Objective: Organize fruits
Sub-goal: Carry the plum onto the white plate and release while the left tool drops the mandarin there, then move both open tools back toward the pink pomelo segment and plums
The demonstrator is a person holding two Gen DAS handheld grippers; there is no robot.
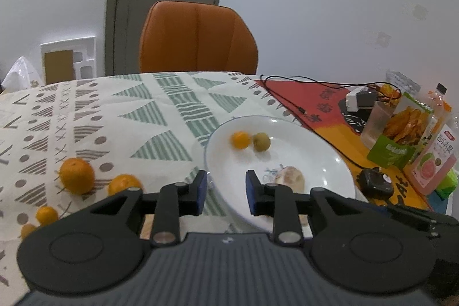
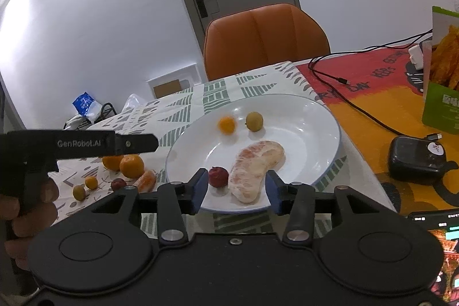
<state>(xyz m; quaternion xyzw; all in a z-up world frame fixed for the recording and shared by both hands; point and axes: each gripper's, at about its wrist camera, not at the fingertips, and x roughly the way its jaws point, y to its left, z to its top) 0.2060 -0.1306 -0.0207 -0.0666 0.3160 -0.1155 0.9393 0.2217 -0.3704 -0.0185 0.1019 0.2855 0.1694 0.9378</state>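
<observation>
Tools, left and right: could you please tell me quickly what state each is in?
Left tool: open, holding nothing.
Right tool: open, holding nothing.

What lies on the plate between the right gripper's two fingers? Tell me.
In the right wrist view, the right gripper is open over the plate's near edge. Between its fingers lie a small dark red fruit and the peeled pomelo segment, side by side.

Colours on the table

White plate, thin blue rim; pale pink pomelo, dark red fruit, orange kumquat, yellow-green fruit. Cloth cream, green and grey striped triangles. Blue, possibly rubber, pads.
</observation>
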